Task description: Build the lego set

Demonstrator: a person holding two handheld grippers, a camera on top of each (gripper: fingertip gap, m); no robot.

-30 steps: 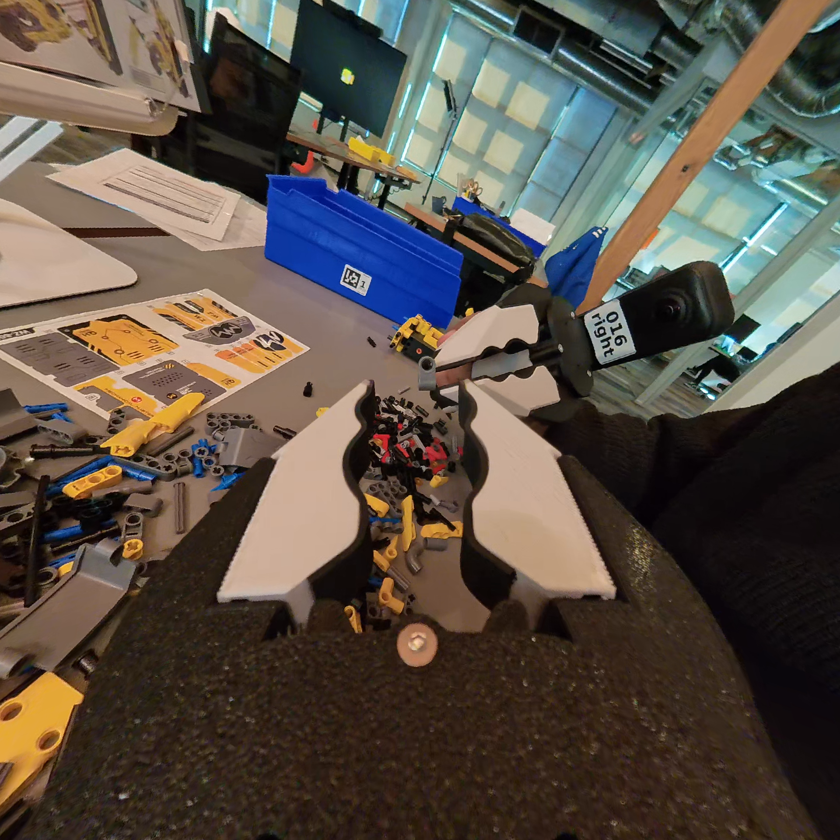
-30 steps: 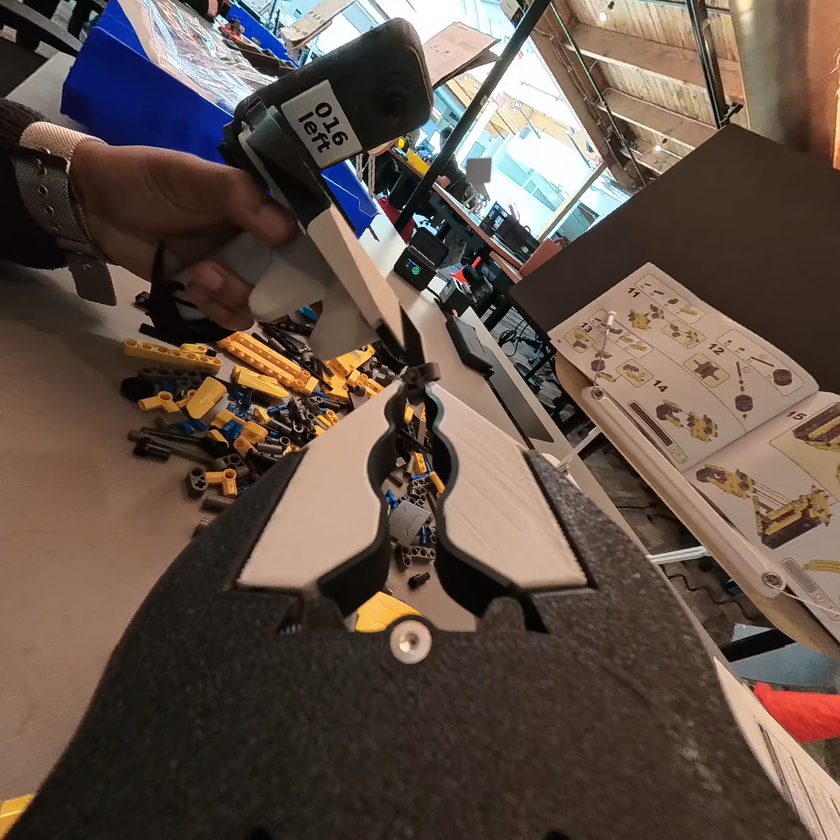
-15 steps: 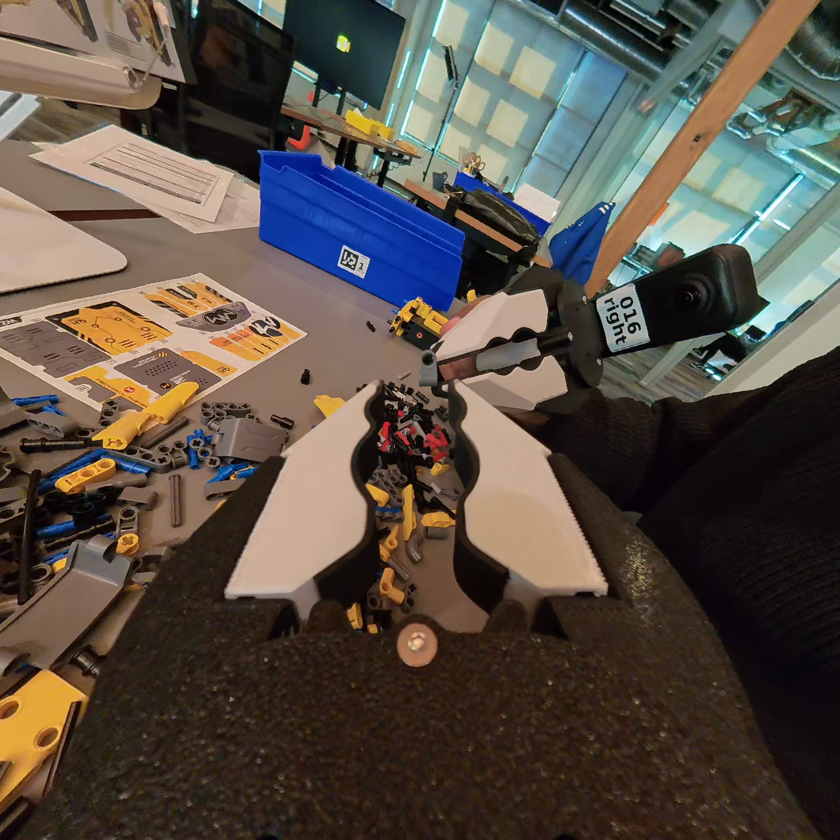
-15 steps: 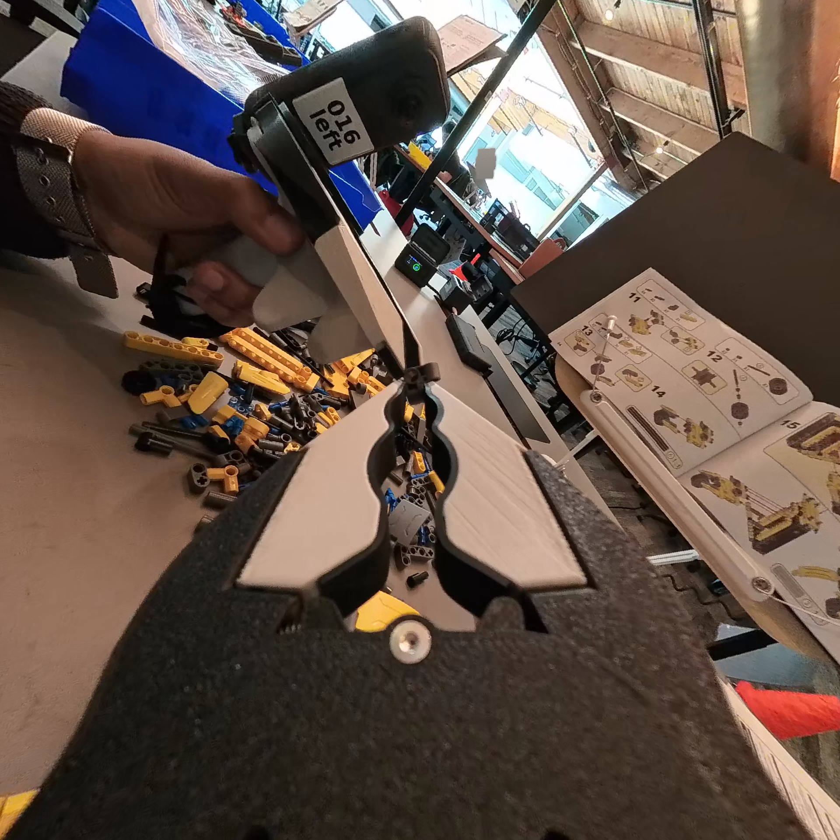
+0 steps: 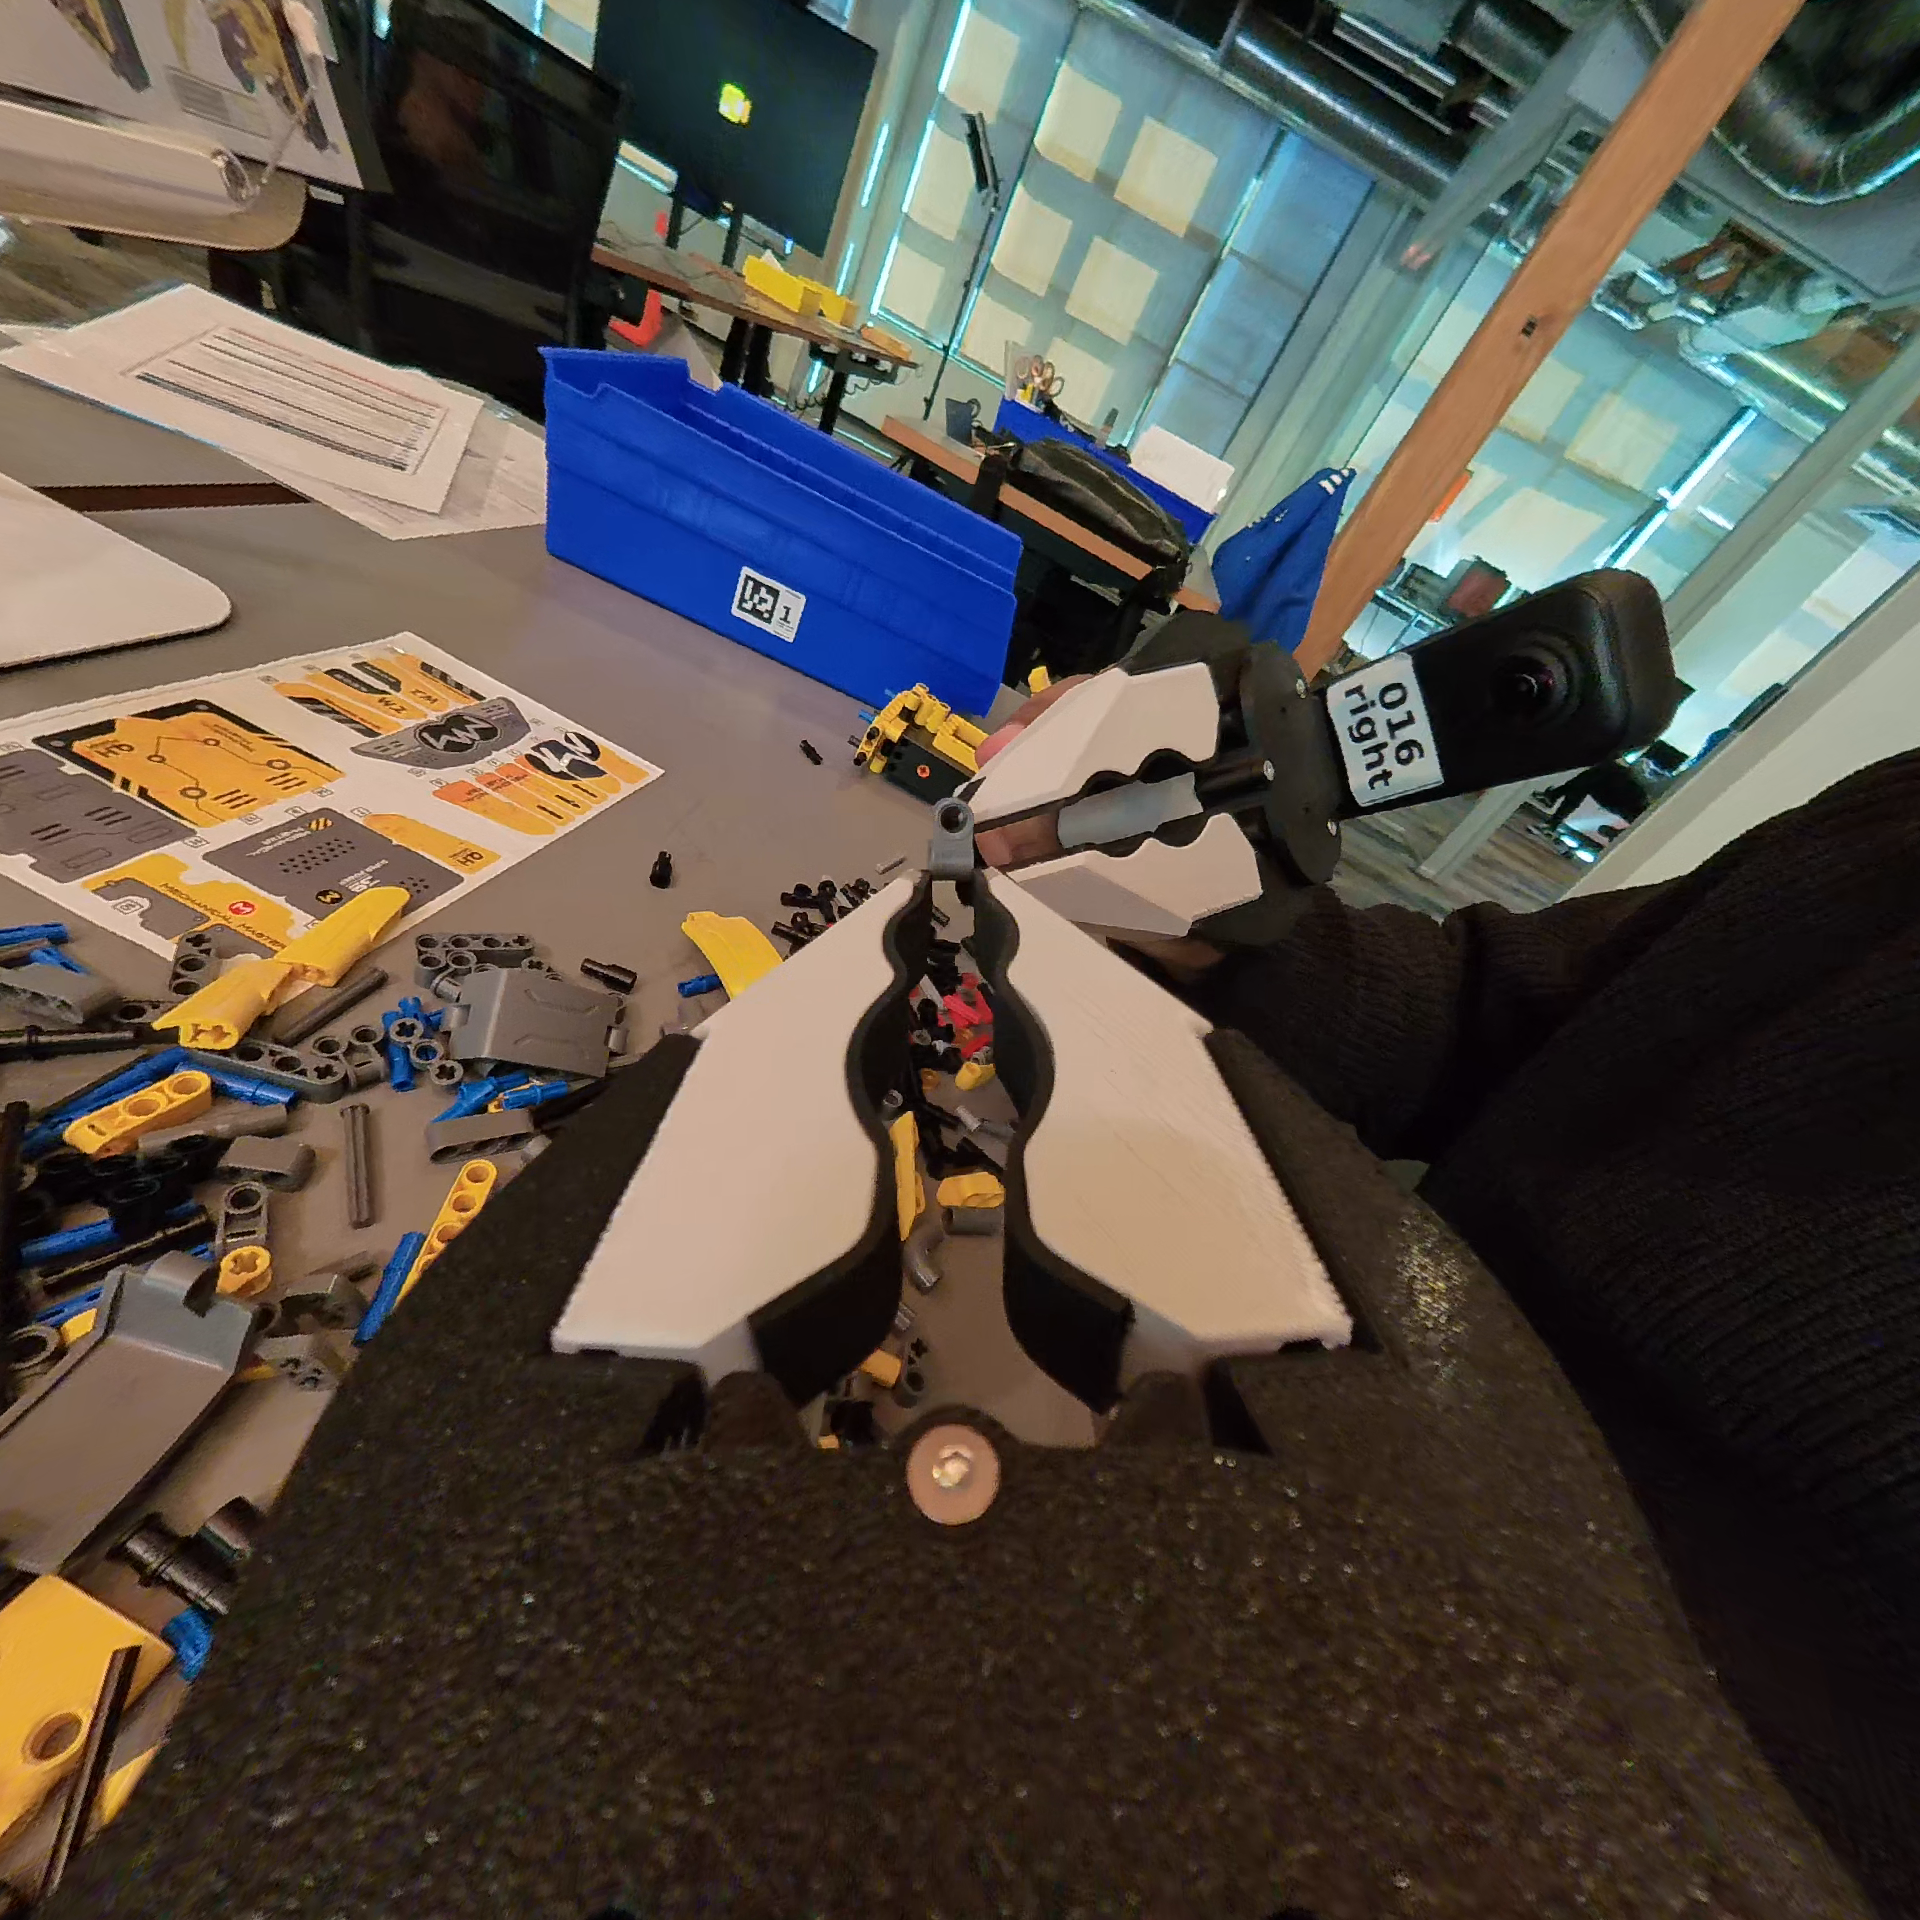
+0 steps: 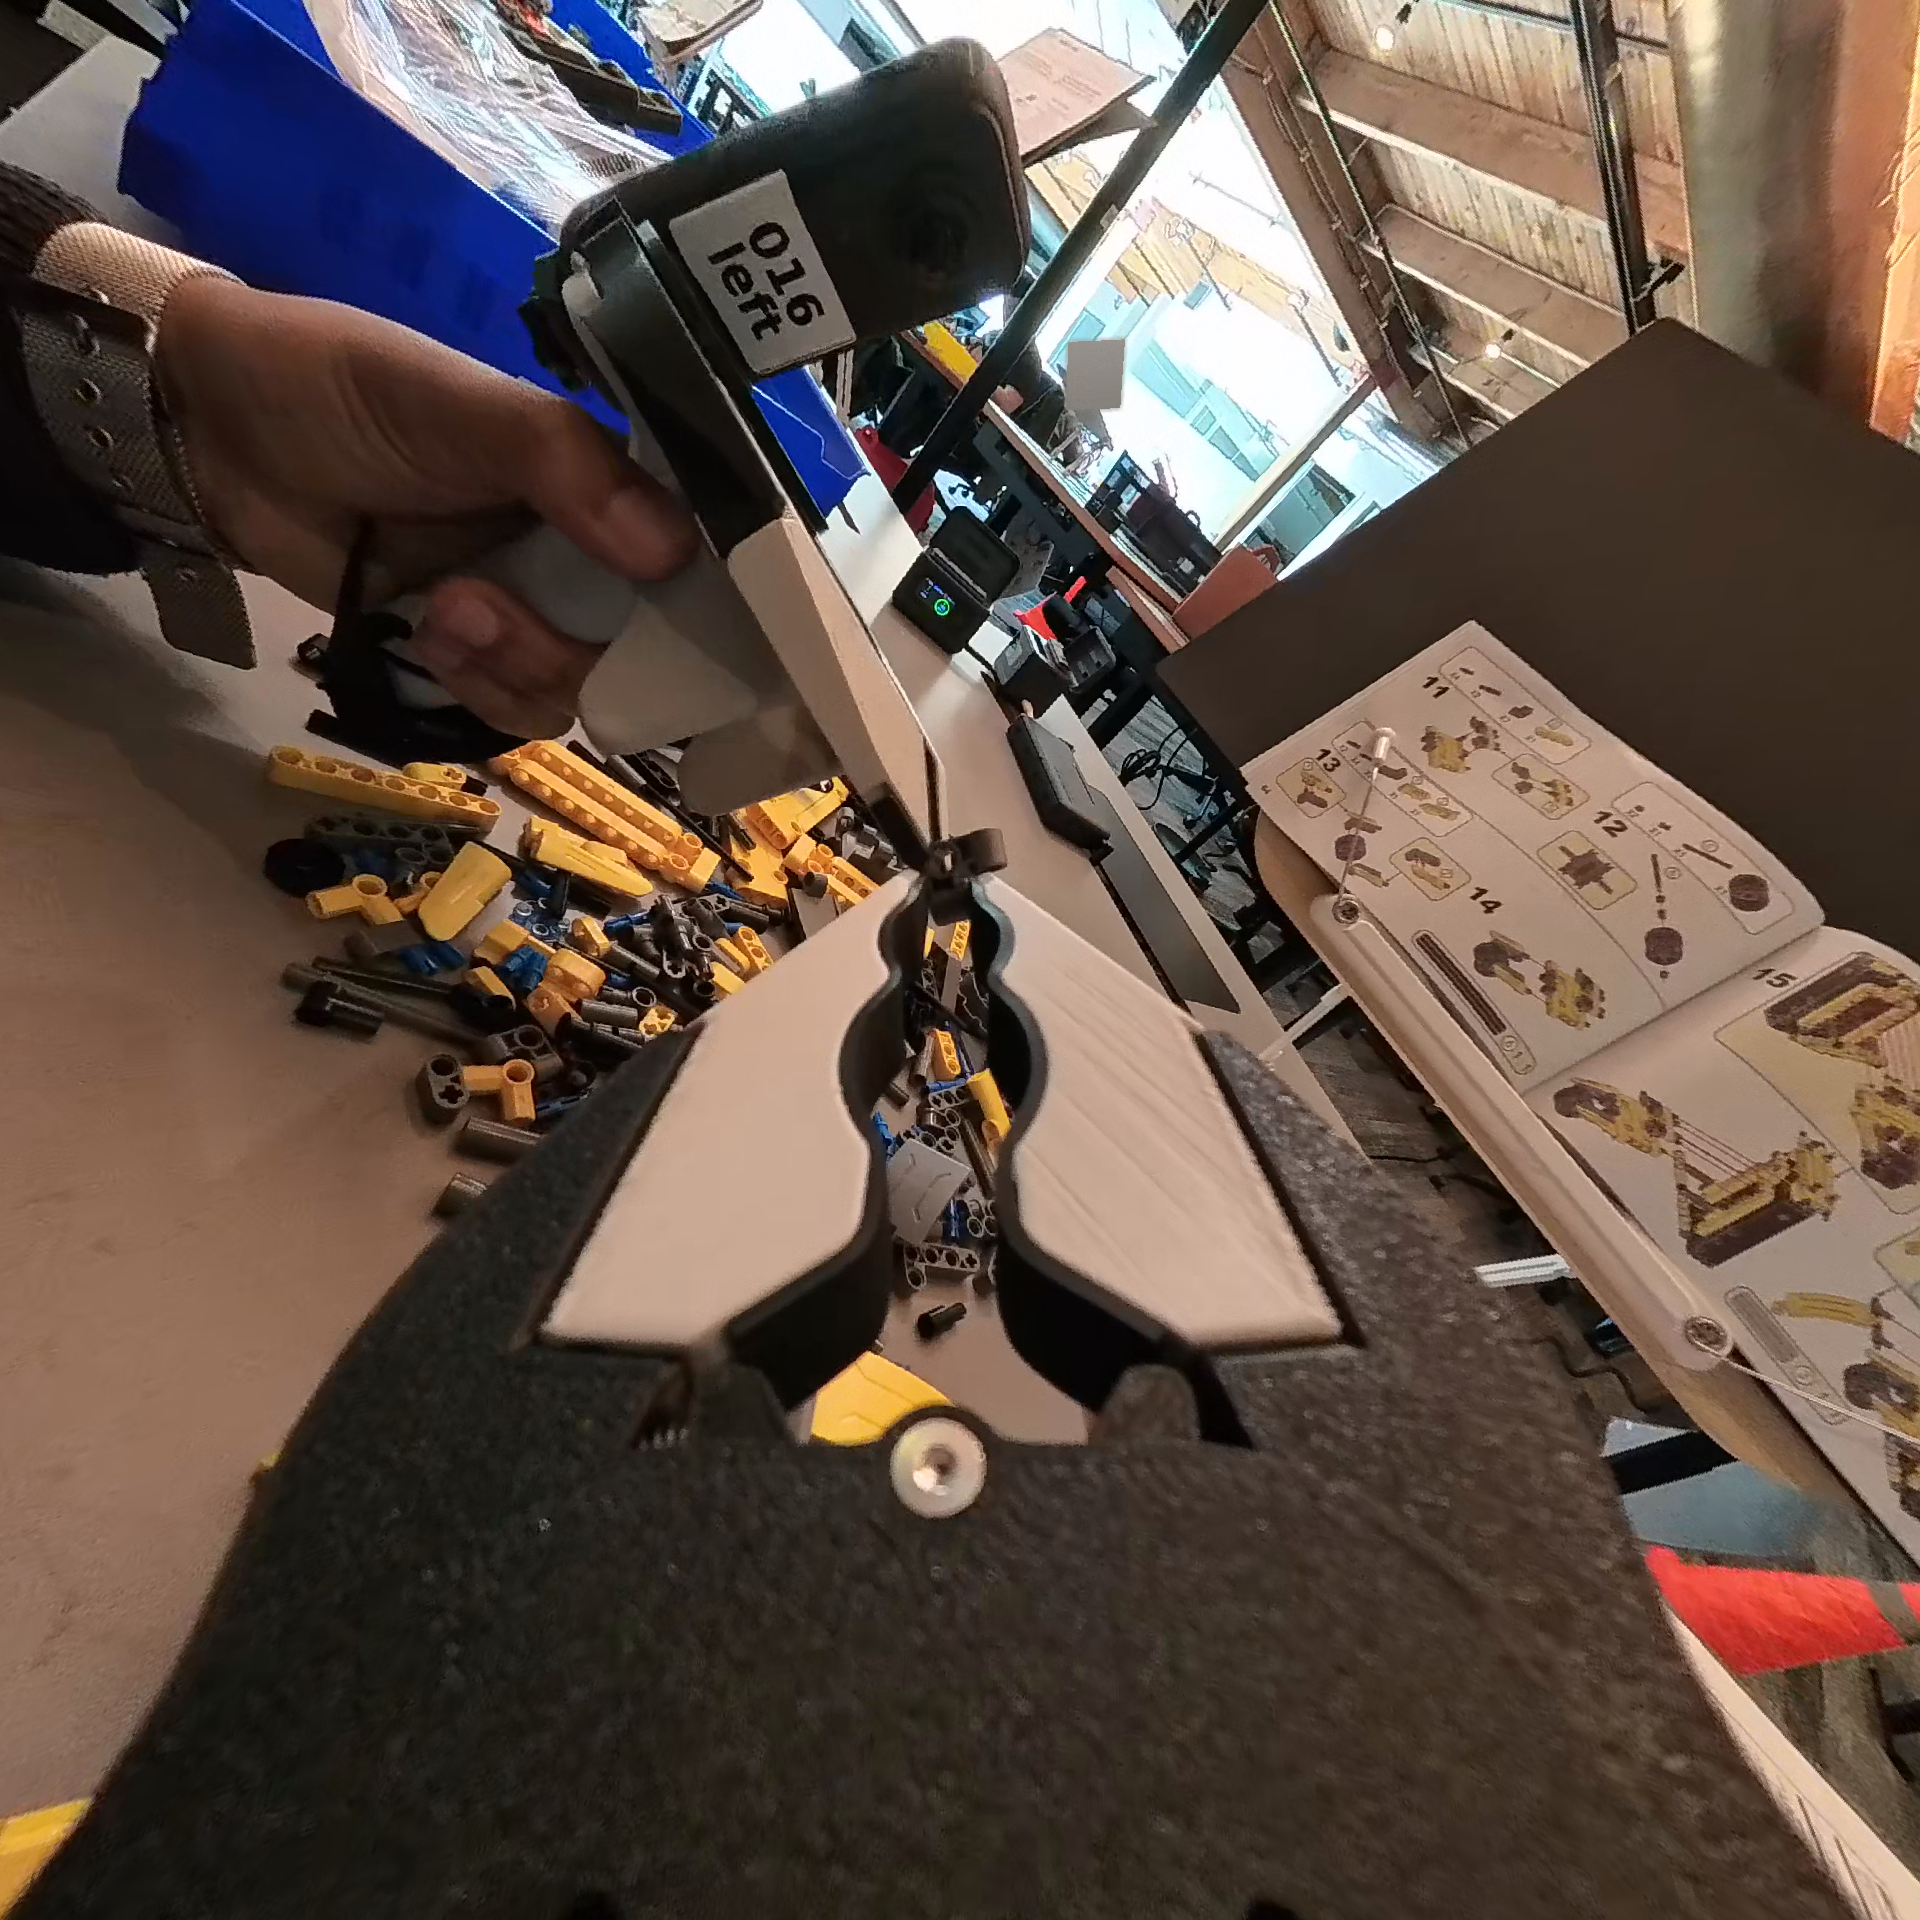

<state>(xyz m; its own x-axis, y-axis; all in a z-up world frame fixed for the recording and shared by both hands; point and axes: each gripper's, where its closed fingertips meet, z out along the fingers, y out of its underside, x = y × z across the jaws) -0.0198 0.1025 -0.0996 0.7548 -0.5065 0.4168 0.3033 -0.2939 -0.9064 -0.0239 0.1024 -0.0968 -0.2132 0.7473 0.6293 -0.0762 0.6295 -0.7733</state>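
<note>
A small grey connector piece (image 5: pixel 951 834) is held in the air between both grippers, above a pile of loose building pieces (image 5: pixel 312 1091). My left gripper (image 5: pixel 949 885) has its jaws nearly together and pinches the lower end of the piece. My right gripper (image 5: pixel 982 821) comes in from the right and is shut on the same piece. In the right wrist view my right gripper (image 6: pixel 940 883) grips the piece (image 6: pixel 964 852), and the left gripper (image 6: pixel 920 821), held by a hand (image 6: pixel 395 468), meets it from above left.
A blue bin (image 5: pixel 779 540) stands at the back of the grey table (image 5: pixel 623 665). A sticker sheet (image 5: pixel 312 769) and printed papers (image 5: pixel 291 405) lie on the left. A small yellow assembly (image 5: pixel 914 738) sits near the bin. An open instruction booklet (image 6: pixel 1558 883) stands on the right. Left and right tips are no more than a few centimetres apart.
My left gripper's jaws have closed from wide open onto the grey piece and moved up to it. My right gripper has kept hold of the piece.
</note>
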